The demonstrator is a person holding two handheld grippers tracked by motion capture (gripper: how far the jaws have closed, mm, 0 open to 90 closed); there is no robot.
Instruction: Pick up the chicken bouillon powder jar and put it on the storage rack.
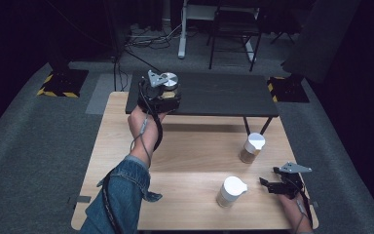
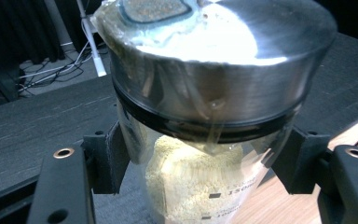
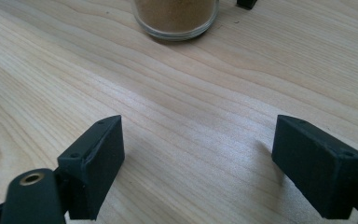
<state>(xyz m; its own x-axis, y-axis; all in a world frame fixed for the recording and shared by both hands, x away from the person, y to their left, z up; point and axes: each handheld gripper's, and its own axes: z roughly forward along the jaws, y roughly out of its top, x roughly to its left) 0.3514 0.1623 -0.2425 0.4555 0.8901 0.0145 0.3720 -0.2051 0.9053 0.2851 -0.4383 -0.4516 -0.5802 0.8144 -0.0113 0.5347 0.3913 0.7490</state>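
A: Glass jar of yellow powder with a steel lid (image 2: 200,140) — where is it?

B: Upright, pinched in the left hand-held gripper (image 1: 158,95), over the black raised shelf (image 1: 214,95). The right hand-held gripper (image 1: 277,184) rests spread on the wooden bench (image 1: 185,146).

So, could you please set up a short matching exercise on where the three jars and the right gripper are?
Things:
1. Steel-lidded jar
2. White-lidded jar with spout
3. Brown-powder jar
4. Right gripper

Places or states:
A. open, low over the wooden table
B. near the shelf's legs
C. clamped in the left gripper, by the black shelf
D. near the table's front edge

Pairs: 1-C, 2-D, 3-B, 4-A
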